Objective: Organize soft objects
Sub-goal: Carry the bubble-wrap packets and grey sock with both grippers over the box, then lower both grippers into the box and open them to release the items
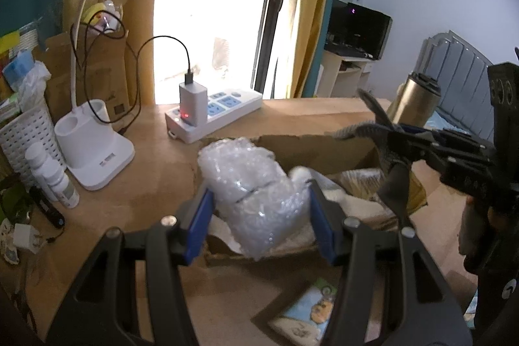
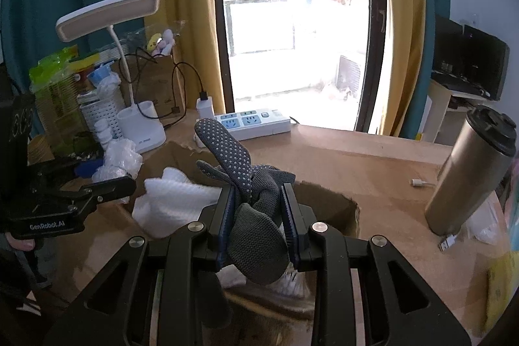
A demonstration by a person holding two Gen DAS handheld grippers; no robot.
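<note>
My left gripper point(image 1: 259, 200) is shut on a wad of clear bubble wrap point(image 1: 253, 184), held just above the open cardboard box point(image 1: 308, 145) on the wooden desk. My right gripper point(image 2: 258, 198) is shut on a grey dotted sock point(image 2: 246, 184), bunched between its blue pads, its toe sticking up and its cuff hanging over the same cardboard box point(image 2: 327, 200). White foam sheets point(image 2: 172, 203) lie inside the box. In the left wrist view the right gripper point(image 1: 386, 135) with the sock point(image 1: 386, 158) hangs over the box's right side. In the right wrist view the left gripper point(image 2: 94, 180) with the bubble wrap point(image 2: 120, 158) shows at the left.
A white power strip point(image 1: 223, 109) with a charger, a white desk lamp point(image 1: 94, 148), a white basket point(image 1: 22, 135) and small bottles point(image 1: 52, 177) stand along the desk's back and left. A steel tumbler point(image 2: 470, 174) stands at the right, with USB cable ends point(image 2: 449, 240) beside it. A printed card point(image 1: 311, 310) lies in front.
</note>
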